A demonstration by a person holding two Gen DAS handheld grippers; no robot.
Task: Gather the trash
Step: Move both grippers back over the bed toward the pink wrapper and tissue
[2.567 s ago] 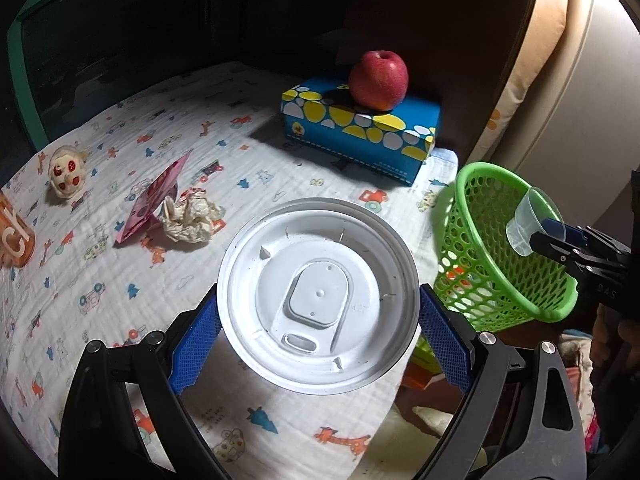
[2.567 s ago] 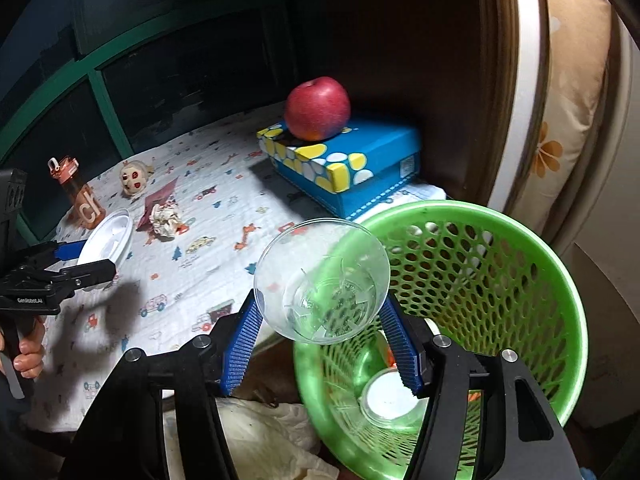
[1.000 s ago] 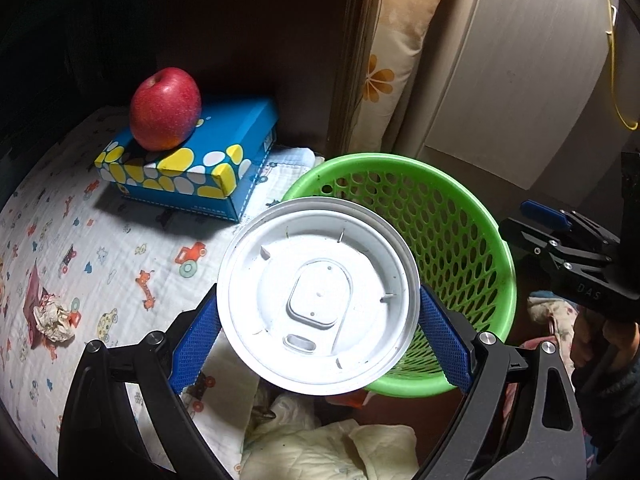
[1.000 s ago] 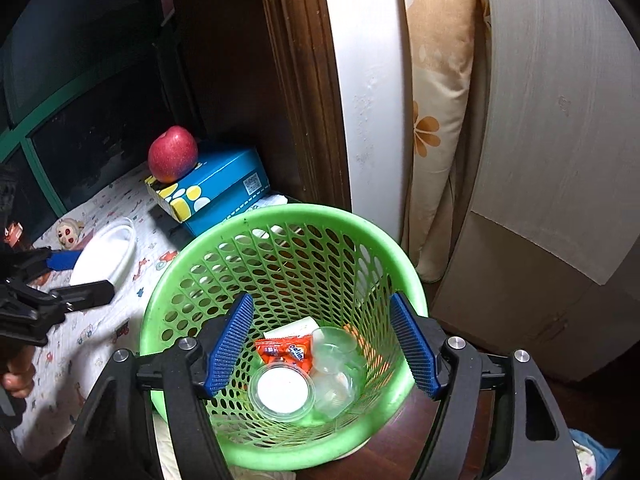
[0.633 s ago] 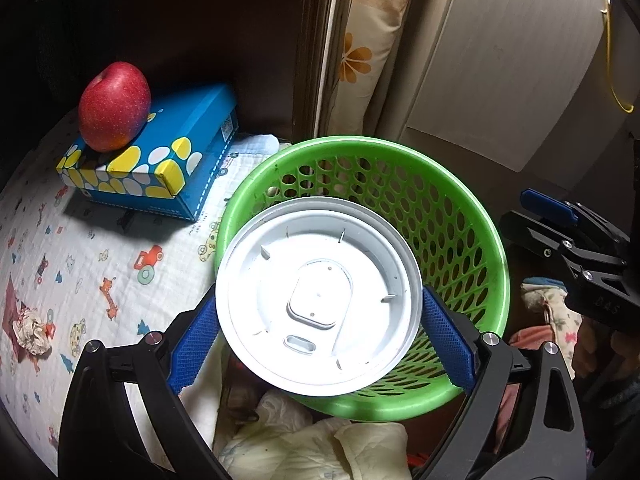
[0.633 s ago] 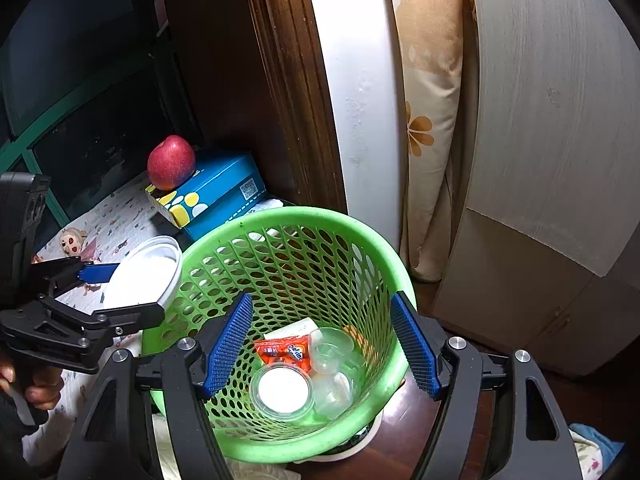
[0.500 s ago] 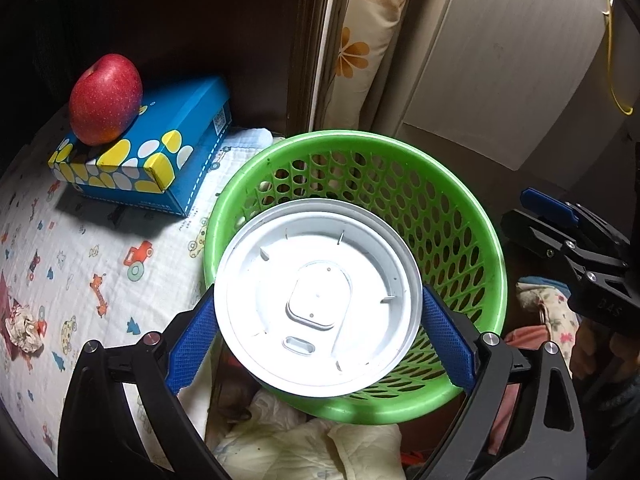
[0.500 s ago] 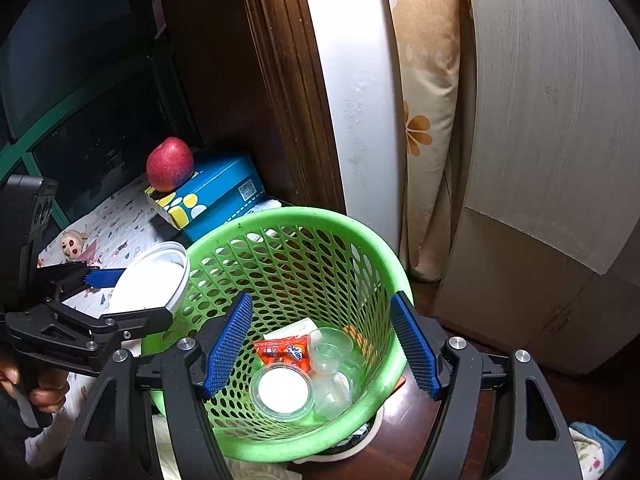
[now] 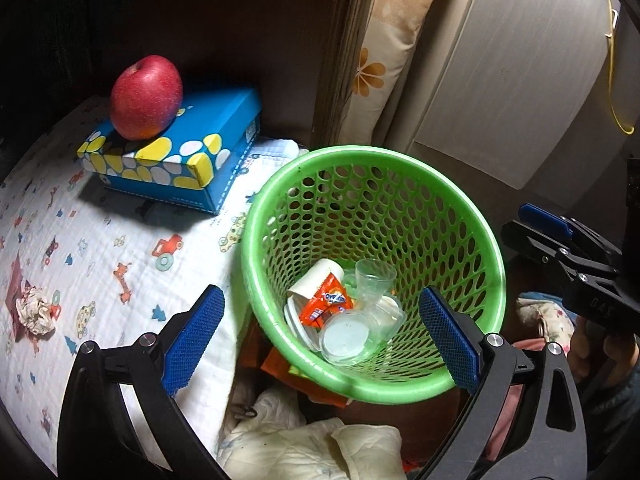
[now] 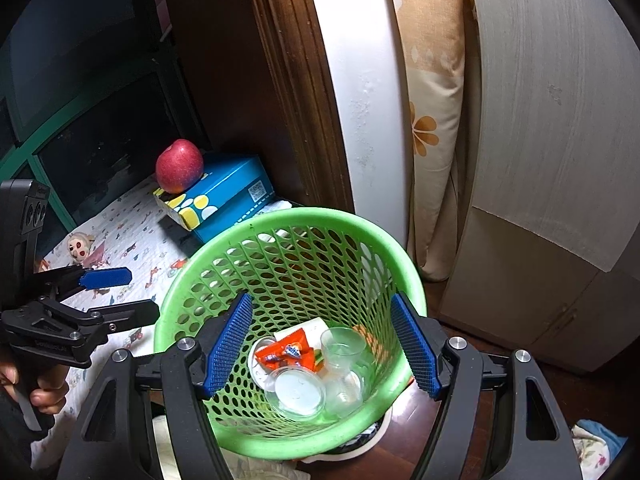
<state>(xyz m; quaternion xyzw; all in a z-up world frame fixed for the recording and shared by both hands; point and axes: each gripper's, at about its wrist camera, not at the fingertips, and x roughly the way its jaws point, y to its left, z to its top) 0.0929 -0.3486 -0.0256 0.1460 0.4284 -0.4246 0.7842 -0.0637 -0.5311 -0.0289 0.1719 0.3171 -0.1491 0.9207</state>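
Note:
The green mesh basket [image 9: 372, 152] [image 10: 292, 216] stands beside the bed. Inside lie an orange snack wrapper [image 9: 326, 304] [image 10: 286, 350], clear plastic cups [image 9: 374, 278] [image 10: 342, 344], a round clear lid [image 9: 344, 338] [image 10: 298, 392] and the white lid [image 9: 291, 316], edge-on against the wall under the wrapper. My left gripper [image 9: 320, 340] [image 10: 120, 296] hangs open above the basket's near rim, nothing between its blue pads. My right gripper [image 10: 322, 346] [image 9: 520, 228] is open over the basket too, empty. A crumpled paper ball [image 9: 34, 314] lies on a pink wrapper [image 9: 16, 280] on the bed sheet.
A red apple [image 9: 146, 96] [image 10: 179, 166] sits on a blue spotted tissue box [image 9: 180, 160] [image 10: 228, 196] at the sheet's far corner. A small doll toy [image 10: 80, 246] lies further along the bed. Wooden post, floral cushion and pale cabinet stand behind the basket. Crumpled cloth lies below it.
The white lid that my left gripper held is gone from its jaws and lies in the basket. The left gripper now stands open. The right gripper has kept still.

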